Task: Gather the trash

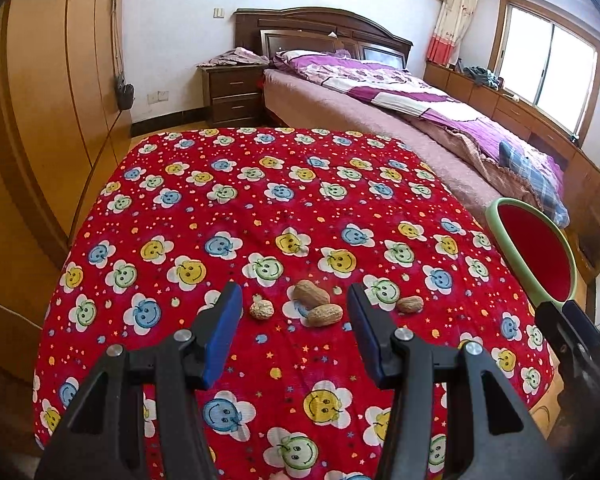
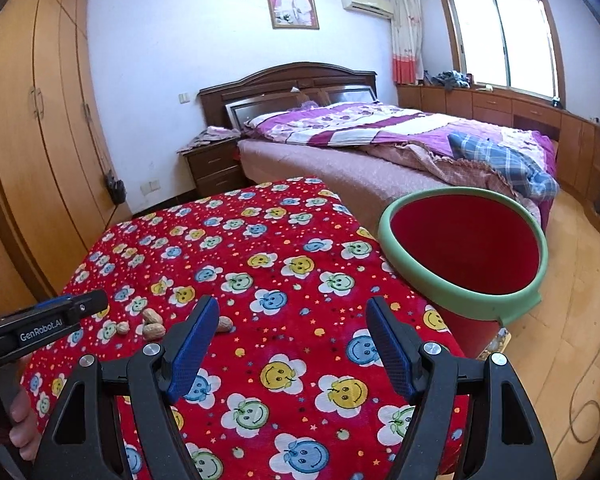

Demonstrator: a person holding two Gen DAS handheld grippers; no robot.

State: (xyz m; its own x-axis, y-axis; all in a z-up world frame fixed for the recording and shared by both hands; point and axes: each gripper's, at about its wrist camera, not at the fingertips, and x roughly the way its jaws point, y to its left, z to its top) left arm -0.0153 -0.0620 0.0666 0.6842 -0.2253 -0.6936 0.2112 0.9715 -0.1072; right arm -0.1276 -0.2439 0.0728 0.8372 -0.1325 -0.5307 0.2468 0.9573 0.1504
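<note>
Several peanut shells (image 1: 311,298) lie on a table with a red smiley-flower cloth (image 1: 260,200). My left gripper (image 1: 294,300) is open, its blue-padded fingers on either side of the shells, just above the cloth. The shells also show in the right wrist view (image 2: 154,322), at the left, beside the left gripper's black finger (image 2: 80,306). My right gripper (image 2: 290,314) is open and empty over the cloth. A red bin with a green rim (image 2: 464,248) stands at the table's right edge; it also shows in the left wrist view (image 1: 534,248).
A bed with a purple quilt (image 2: 380,128) stands behind the table. Wooden wardrobes (image 2: 32,120) line the left wall. A nightstand (image 2: 216,164) is by the bed. Low cabinets (image 2: 540,120) run under the window. Wooden floor (image 2: 580,320) lies to the right.
</note>
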